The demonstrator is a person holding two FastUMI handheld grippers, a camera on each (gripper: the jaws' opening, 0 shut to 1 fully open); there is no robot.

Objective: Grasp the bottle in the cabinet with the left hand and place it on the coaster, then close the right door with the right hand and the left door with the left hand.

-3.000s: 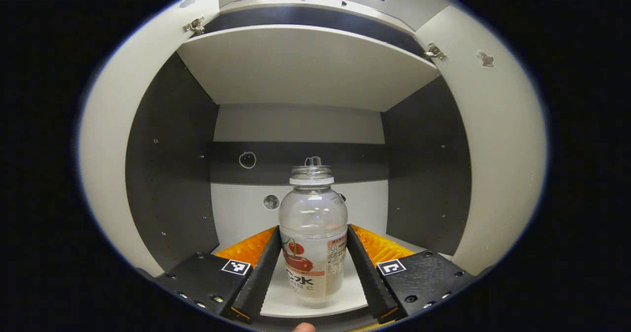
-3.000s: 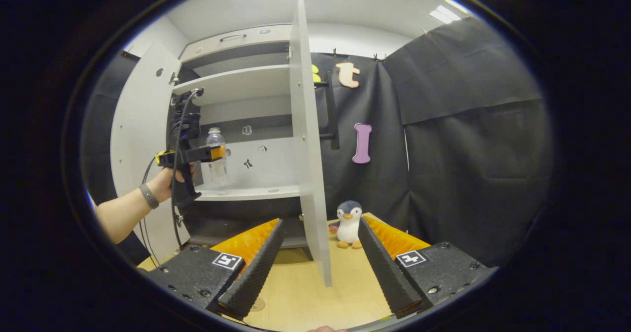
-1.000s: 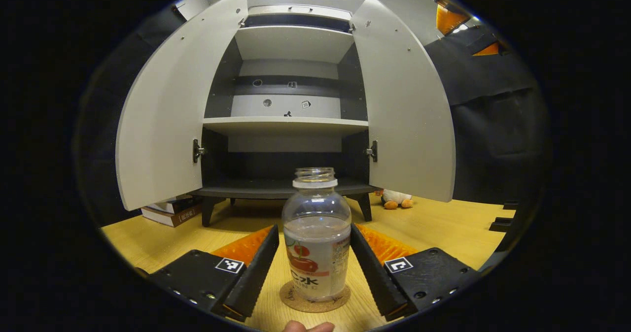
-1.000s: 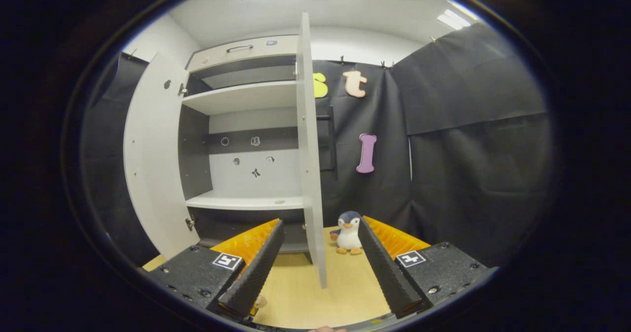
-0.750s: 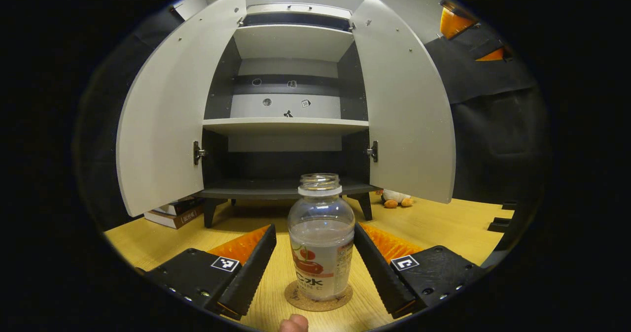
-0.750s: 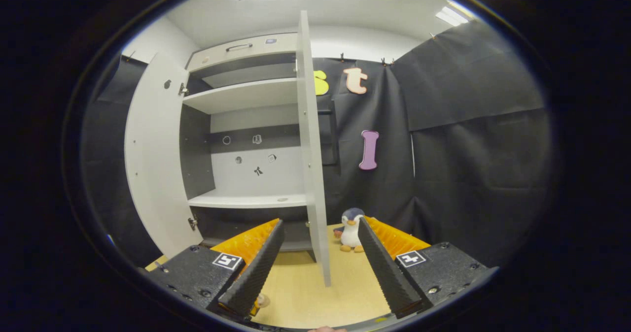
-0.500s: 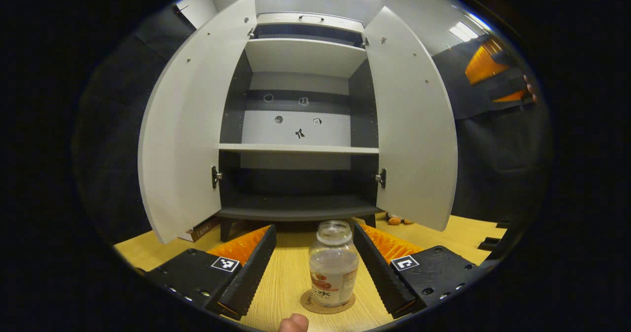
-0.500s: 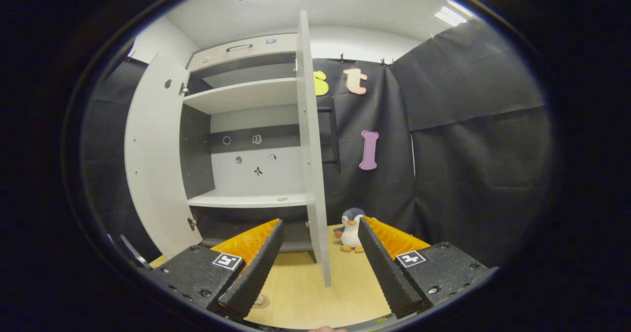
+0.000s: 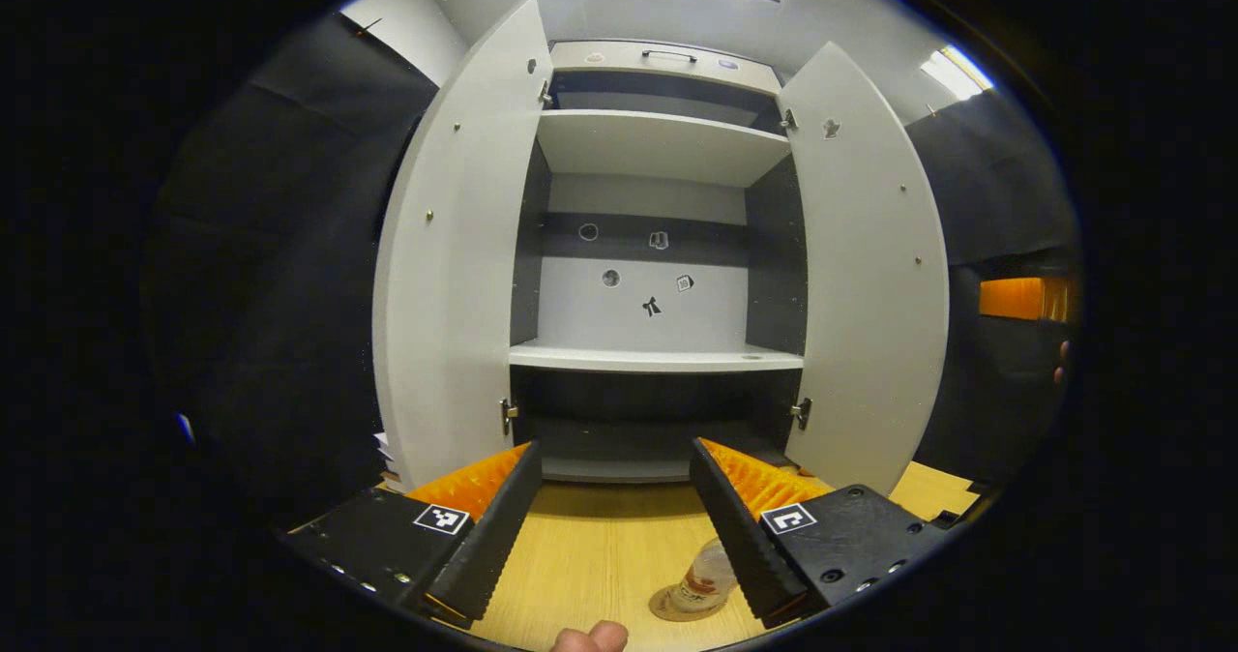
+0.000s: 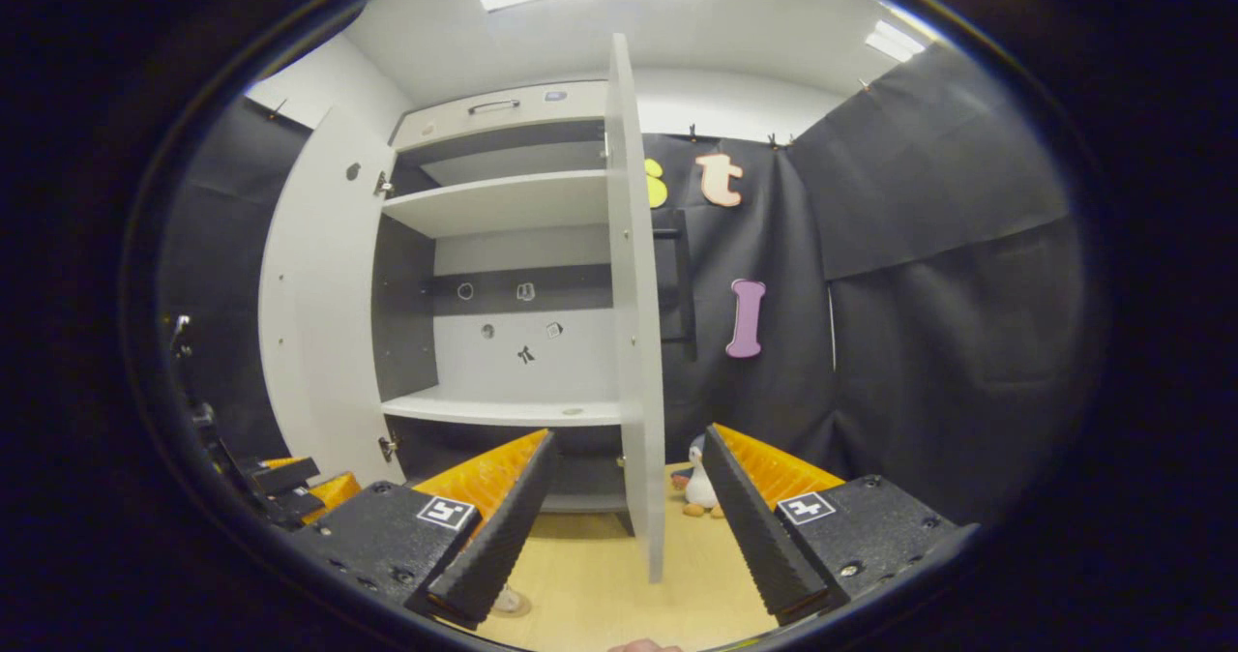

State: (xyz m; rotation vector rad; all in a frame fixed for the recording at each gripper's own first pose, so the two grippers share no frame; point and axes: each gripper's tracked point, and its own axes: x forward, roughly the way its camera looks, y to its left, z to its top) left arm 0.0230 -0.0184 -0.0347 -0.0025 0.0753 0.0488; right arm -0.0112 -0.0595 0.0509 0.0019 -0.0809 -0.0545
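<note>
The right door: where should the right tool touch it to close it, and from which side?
Push the right door near its free front edge, from the outer side facing the black cloth. It stands wide open, edge-on between the open right tool fingers, and its hinges are at the cabinet.

Black gripper (image 9: 609, 526) bodies; 2 square markers; screws.

I see a matt, smooth cabinet (image 9: 667, 352) with small shiny metal hinges (image 9: 507, 412). The surface (image 9: 600, 555) looks like pale wood grain. My fingers (image 9: 493, 526) are ribbed. The bottle (image 9: 704, 577) is clear plastic on a cork-like coaster (image 9: 667, 608). The wall (image 10: 948, 342) is creased cloth.
</note>
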